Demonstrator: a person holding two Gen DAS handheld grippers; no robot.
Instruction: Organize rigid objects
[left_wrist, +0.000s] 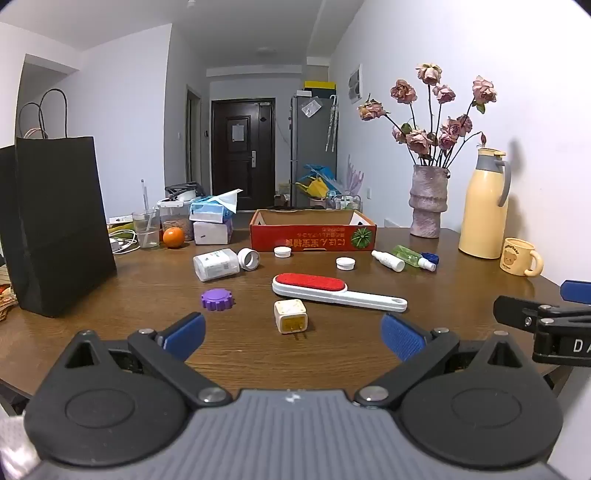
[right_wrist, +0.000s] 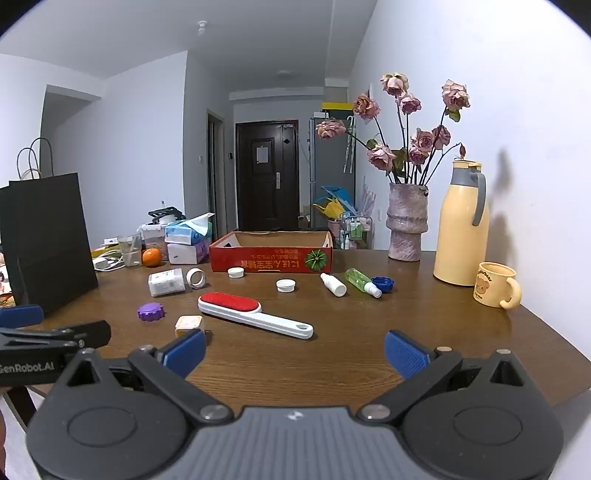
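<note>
Loose items lie on a brown wooden table (left_wrist: 240, 354): a red-and-white lint brush (left_wrist: 332, 290) (right_wrist: 251, 313), a cream plug adapter (left_wrist: 290, 315) (right_wrist: 189, 325), a purple cap (left_wrist: 217, 299) (right_wrist: 150, 311), a white pill bottle (left_wrist: 216, 264) (right_wrist: 166, 281), two white caps (left_wrist: 345, 263) (right_wrist: 285, 285), a white spray bottle (left_wrist: 388, 260) (right_wrist: 333, 283) and a green one (left_wrist: 412, 256) (right_wrist: 362, 282). A red cardboard box (left_wrist: 312, 230) (right_wrist: 271, 253) stands open behind them. My left gripper (left_wrist: 293, 334) is open and empty, just before the plug adapter. My right gripper (right_wrist: 295, 352) is open and empty, near the front edge.
A black paper bag (left_wrist: 55, 225) stands at the left. A vase of dried roses (left_wrist: 426, 199), a yellow thermos (left_wrist: 484, 206) and a yellow mug (left_wrist: 519, 256) stand at the right. Tissue boxes (left_wrist: 212, 221), an orange (left_wrist: 173, 237) and a glass (left_wrist: 144, 229) sit at the back left.
</note>
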